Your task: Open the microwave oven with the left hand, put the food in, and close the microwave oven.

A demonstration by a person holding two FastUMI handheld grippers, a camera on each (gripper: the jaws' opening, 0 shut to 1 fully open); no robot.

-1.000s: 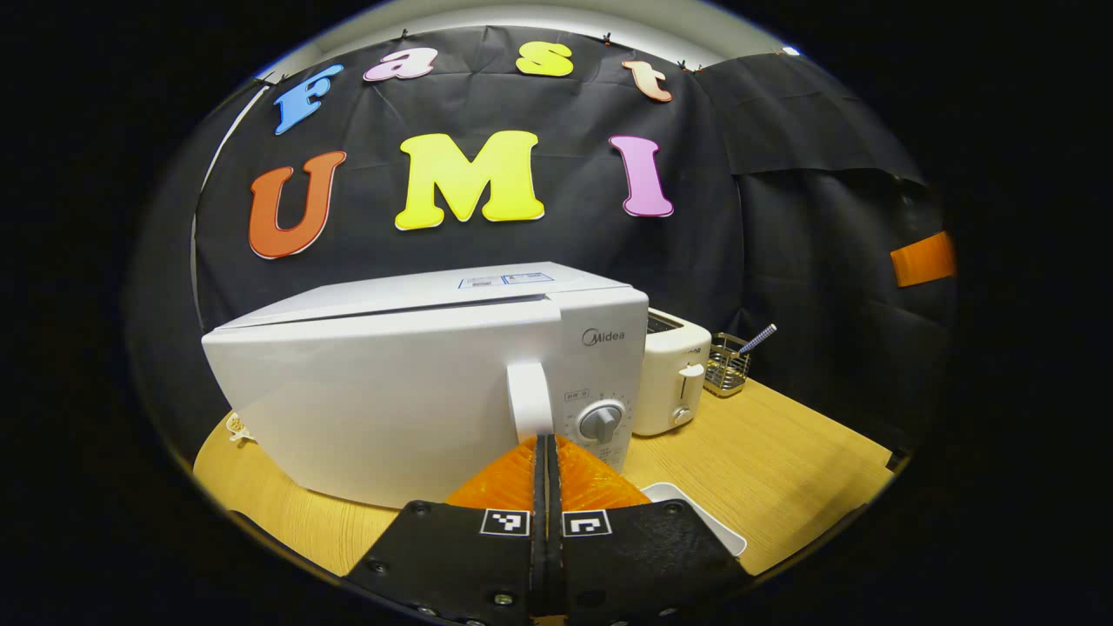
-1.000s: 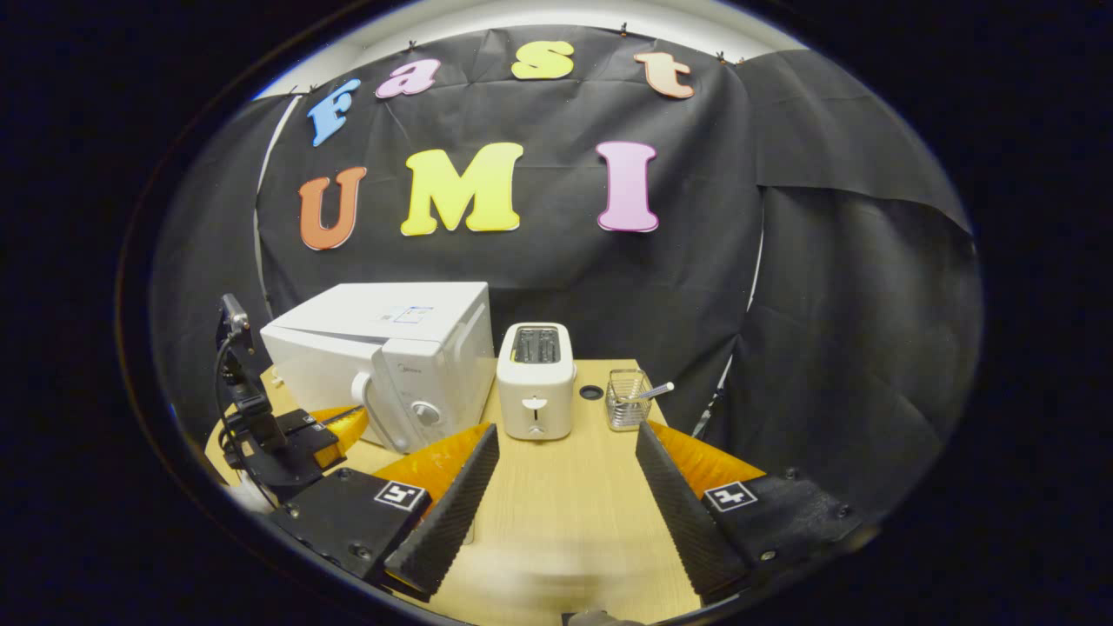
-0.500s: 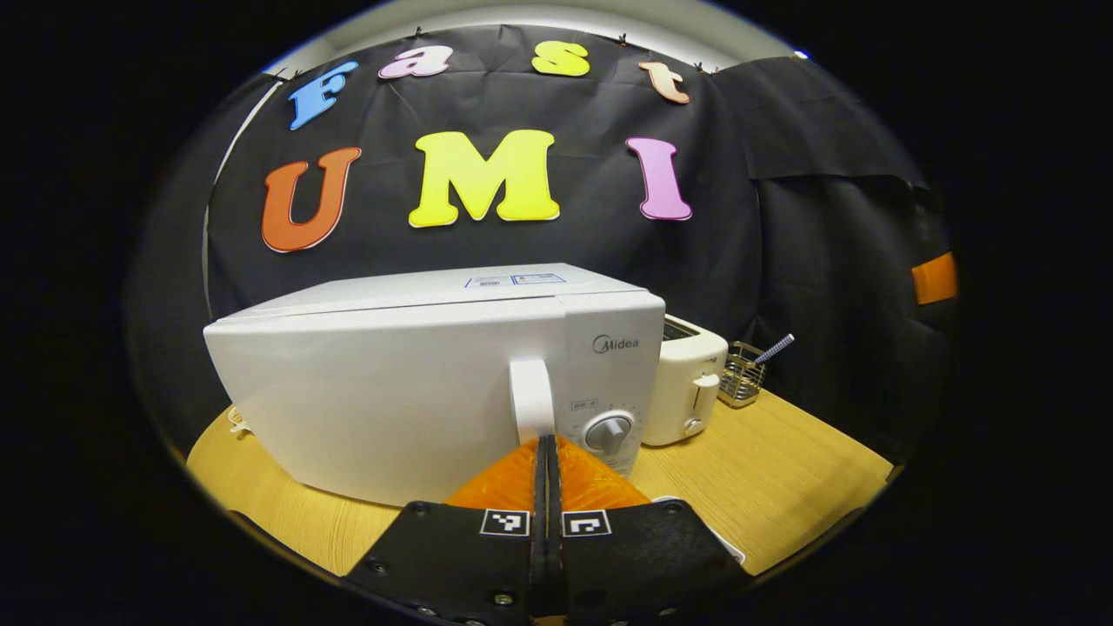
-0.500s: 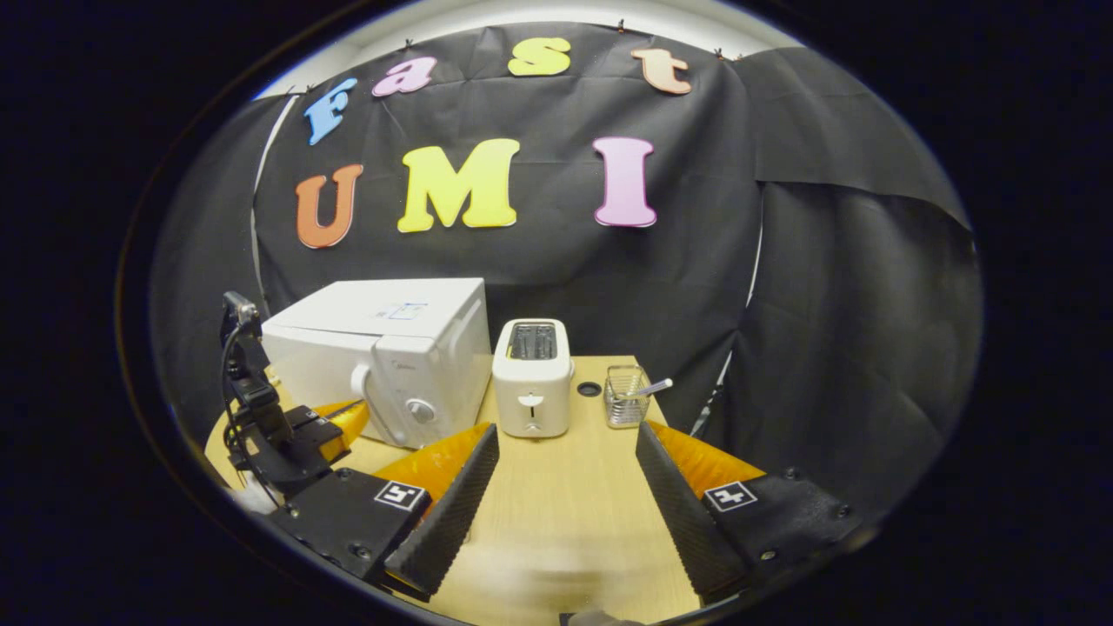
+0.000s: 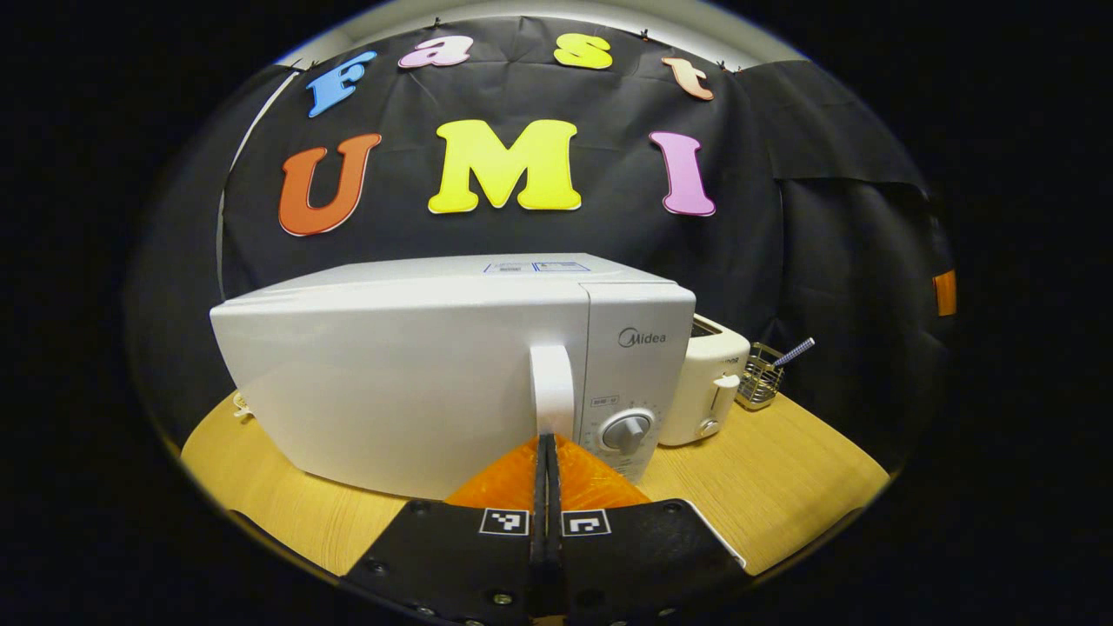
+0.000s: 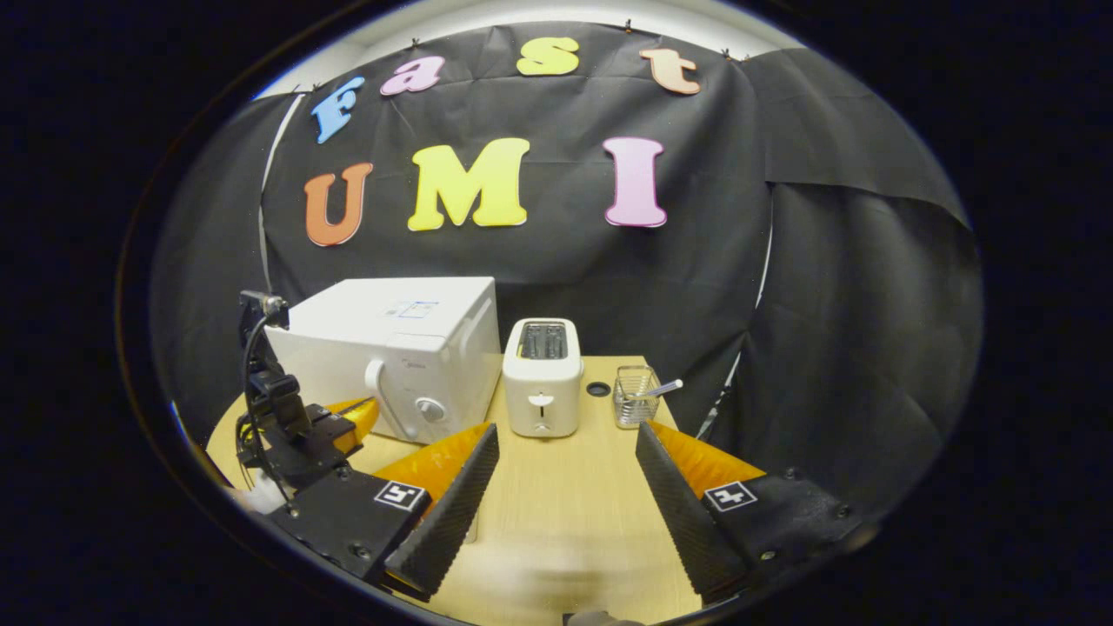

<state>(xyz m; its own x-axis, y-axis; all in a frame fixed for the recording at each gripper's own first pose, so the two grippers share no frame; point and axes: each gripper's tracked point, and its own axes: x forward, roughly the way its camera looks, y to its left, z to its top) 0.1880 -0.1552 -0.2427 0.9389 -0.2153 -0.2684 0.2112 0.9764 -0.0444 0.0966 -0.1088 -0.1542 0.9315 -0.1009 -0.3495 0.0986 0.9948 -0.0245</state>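
— Where's the microwave?
— On the wooden table, left of the toaster, door flush. The left gripper, fingers pressed together, sits at the door handle.
— The right gripper?
— Spread wide, gripping nothing.
— Any containers?
— A wire basket holding one utensil.

microwave showing smooth semi-gloss white casing, toaster looking glossy cream plastic, table showing matt light wood grain, caddy looking like shiny metal wire, booth wall hanging as matt creased black cloth
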